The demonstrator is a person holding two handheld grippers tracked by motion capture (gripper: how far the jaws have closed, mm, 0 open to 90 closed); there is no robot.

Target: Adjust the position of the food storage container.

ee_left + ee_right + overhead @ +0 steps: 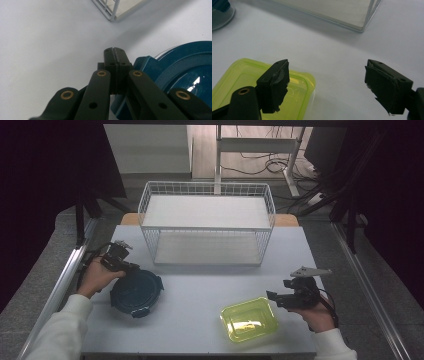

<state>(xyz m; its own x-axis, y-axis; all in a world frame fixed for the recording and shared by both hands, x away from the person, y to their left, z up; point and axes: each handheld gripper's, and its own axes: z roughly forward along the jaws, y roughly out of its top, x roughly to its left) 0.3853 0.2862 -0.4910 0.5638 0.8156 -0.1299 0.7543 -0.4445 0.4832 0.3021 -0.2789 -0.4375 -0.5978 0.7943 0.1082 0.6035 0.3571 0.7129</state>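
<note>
A dark blue round lidded container (136, 293) sits on the table at the left. My left gripper (130, 266) is at its far-left rim, jaws shut with nothing between them. In the left gripper view the shut left gripper (115, 53) lies just left of the blue container (185, 75) and its side latch. A yellow-green clear rectangular container (249, 319) rests near the front right. My right gripper (274, 297) hovers at its right edge, open. In the right gripper view the right gripper (327, 85) stands wide, its left jaw above the yellow-green container (242, 75).
A white two-tier wire rack (207, 222) stands at the back middle of the white table (200, 320), both shelves bare. Its corner appears in the left gripper view as the rack (112, 10) and in the right gripper view as the rack (352, 15).
</note>
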